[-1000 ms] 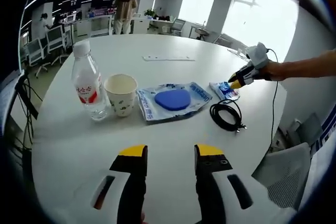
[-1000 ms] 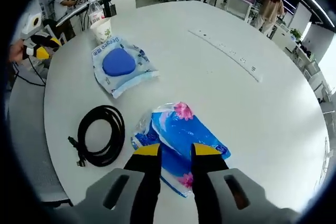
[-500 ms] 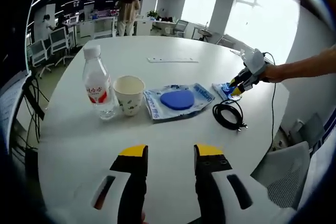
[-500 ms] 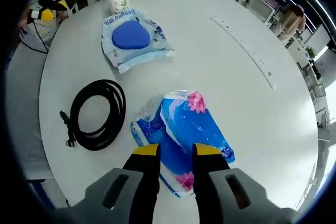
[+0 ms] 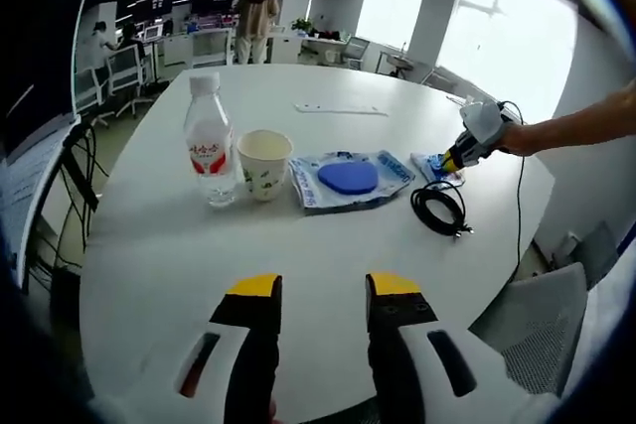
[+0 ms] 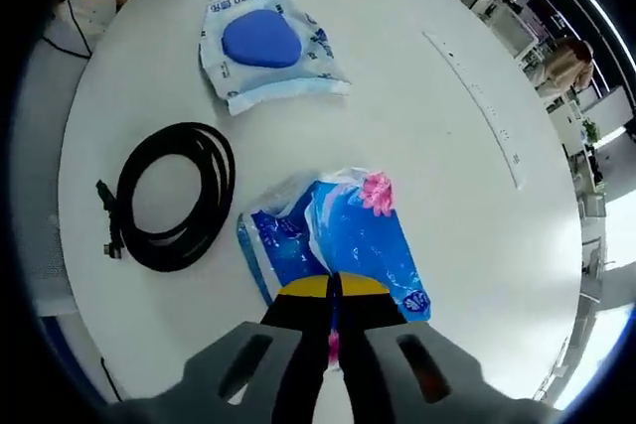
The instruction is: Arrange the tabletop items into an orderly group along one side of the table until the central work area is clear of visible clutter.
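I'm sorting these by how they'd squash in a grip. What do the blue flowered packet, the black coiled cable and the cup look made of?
The blue flowered packet looks like thin glossy plastic film: it crinkles and shines.
The black coiled cable looks rubber or plastic sheathed, matte and smooth.
The cream cup looks like matte paper with a rolled rim, though coated plastic is possible.

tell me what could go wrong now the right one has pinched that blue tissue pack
The right hand-held gripper holds only the near edge of the soft blue plastic tissue pack, so the film may slip out or tear when pulled. The coiled black cable lies right beside it, so a sideways drag could snag it.
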{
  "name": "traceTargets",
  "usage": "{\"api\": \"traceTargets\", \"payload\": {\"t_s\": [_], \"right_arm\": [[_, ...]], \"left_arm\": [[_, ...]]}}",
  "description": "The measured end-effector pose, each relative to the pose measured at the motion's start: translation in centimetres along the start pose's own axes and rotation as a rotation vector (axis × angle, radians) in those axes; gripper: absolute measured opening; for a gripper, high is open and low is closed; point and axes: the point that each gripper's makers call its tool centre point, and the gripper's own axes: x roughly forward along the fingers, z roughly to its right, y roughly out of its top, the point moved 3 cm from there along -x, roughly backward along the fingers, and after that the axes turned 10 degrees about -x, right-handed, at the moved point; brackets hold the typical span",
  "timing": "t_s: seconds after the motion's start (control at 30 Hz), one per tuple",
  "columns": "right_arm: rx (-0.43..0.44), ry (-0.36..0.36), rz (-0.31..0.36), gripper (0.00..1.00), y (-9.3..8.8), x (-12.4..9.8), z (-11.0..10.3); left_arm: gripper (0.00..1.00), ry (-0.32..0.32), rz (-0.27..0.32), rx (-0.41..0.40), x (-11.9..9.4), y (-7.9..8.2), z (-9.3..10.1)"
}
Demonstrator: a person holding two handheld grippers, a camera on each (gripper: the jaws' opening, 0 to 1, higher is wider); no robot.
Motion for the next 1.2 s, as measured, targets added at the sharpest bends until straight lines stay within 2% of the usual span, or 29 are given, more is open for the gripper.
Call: {"api": "traceTargets", "payload": {"t_s": [0.3, 0.67, 1.2], "right_arm": [[-0.059, -0.024, 0.001, 0.00, 1.2, -0.7, 0.8], [-0.239, -0.035, -0.016, 0.00, 2.9, -0.7, 0.9], [-0.274, -0.031, -0.029, 0.00, 3.3, -0.2, 0.8]], "left_arm": [[0.33, -0.005, 0.020, -0.011, -0.6, 0.3, -0.1], [0.33, 0.002, 0.028, -0.016, -1.2, 0.1, -0.6], [0.33, 0.015, 0.035, -0.039, -1.9, -0.6, -1.1]]}}
